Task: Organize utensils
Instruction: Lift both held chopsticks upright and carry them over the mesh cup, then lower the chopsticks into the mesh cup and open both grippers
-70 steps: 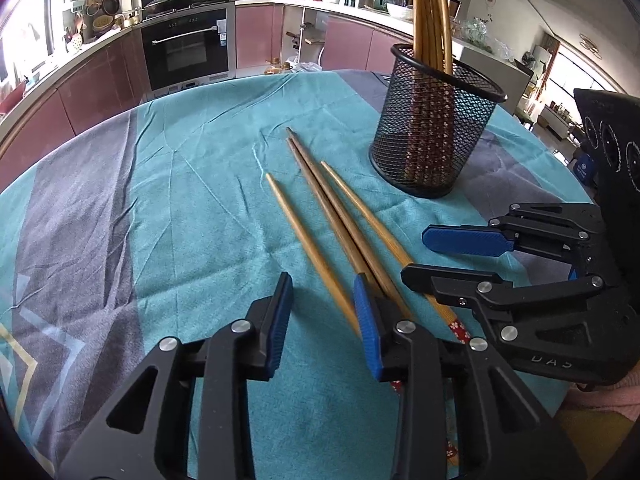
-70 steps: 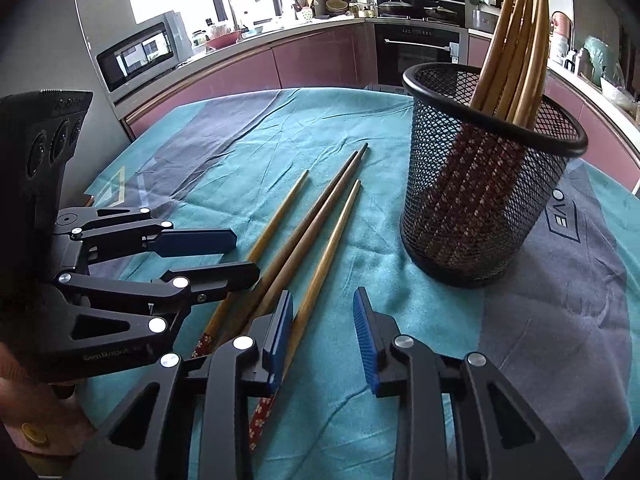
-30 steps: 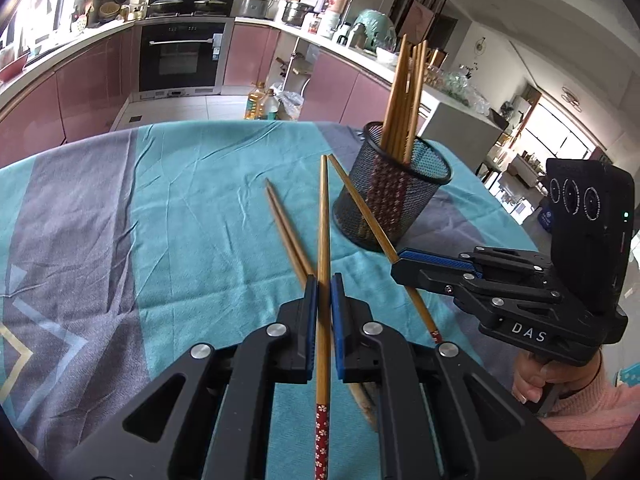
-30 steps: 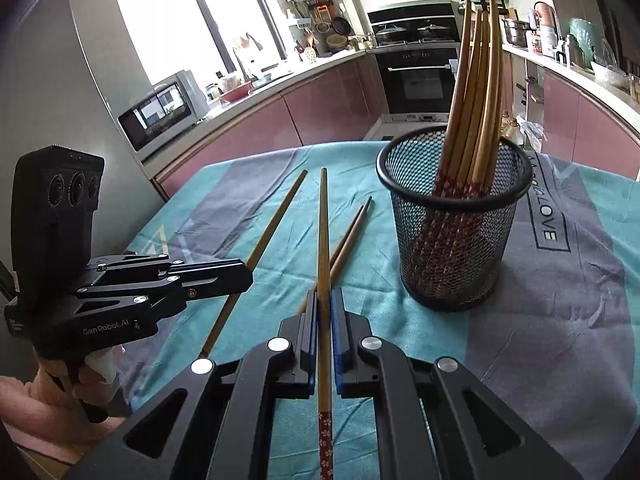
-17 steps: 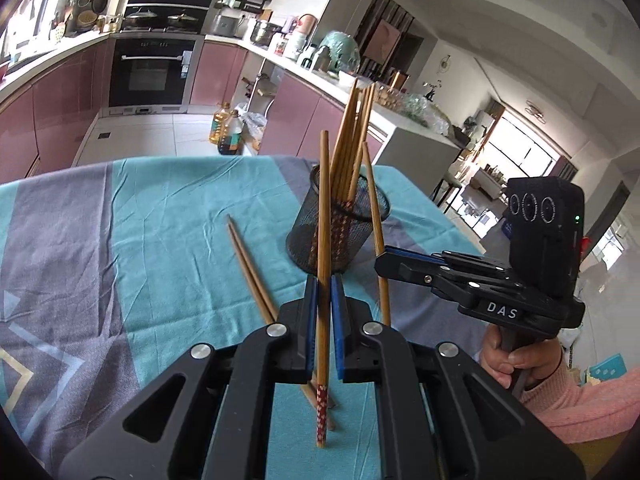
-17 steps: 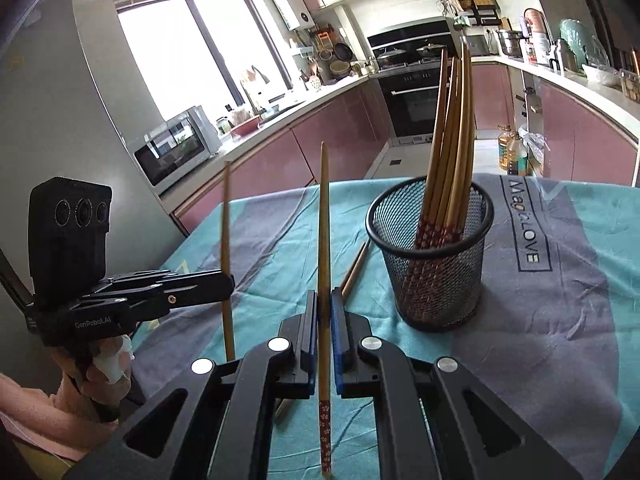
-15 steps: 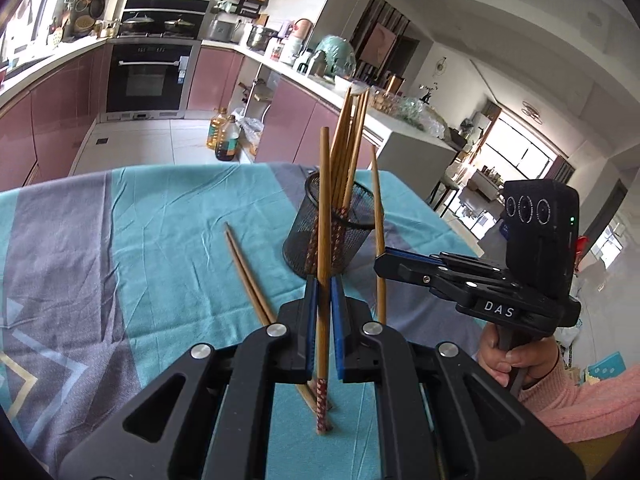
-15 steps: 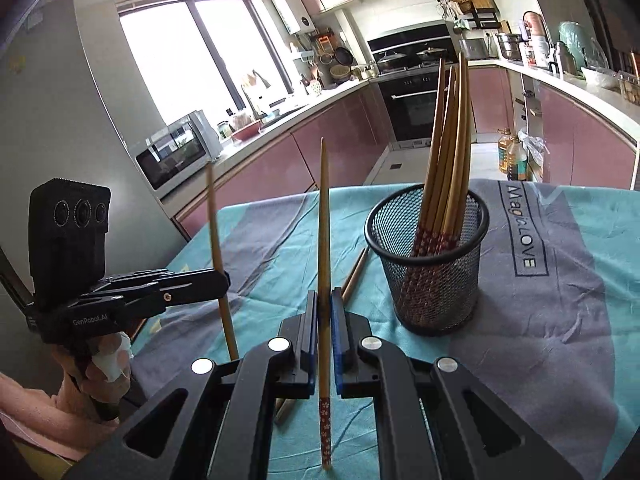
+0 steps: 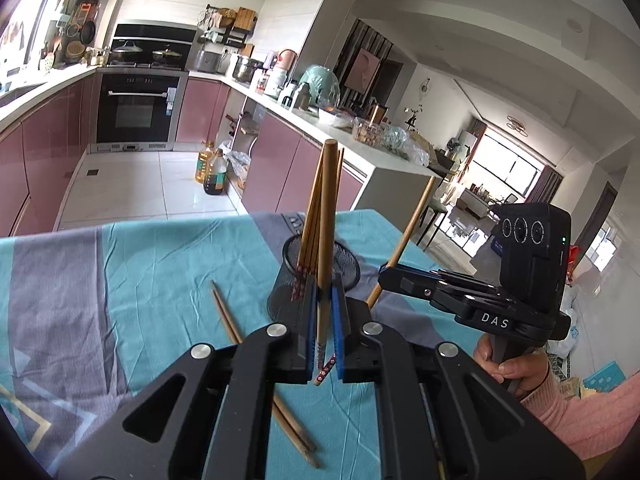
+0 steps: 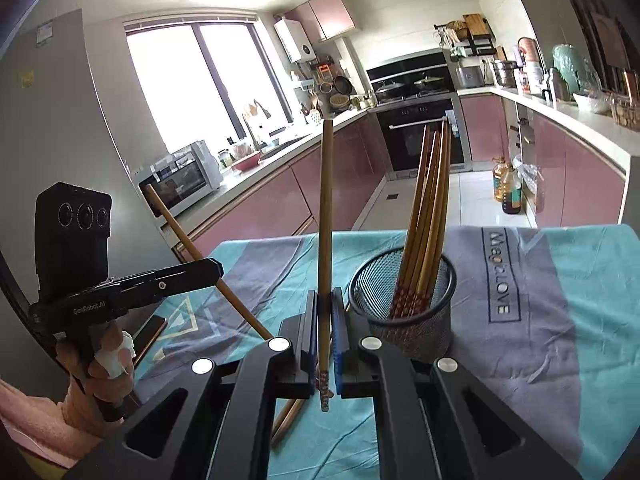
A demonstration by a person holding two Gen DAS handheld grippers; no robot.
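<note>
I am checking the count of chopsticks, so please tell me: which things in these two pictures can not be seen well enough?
- Left wrist view: chopsticks on the table run under the left claw; their near ends show only partly.
- Right wrist view: the same pair is mostly hidden by the right claw.
- Both views: chopsticks in the mesh cup overlap; no sure count.

Right gripper clamped on one wooden chopstick, held upright, patterned end hanging below the blue pads. Just right of it, black mesh holder on teal-and-grey tablecloth, a bundle of chopsticks standing inside. At left, left gripper pinches a second chopstick, tilted.
</note>
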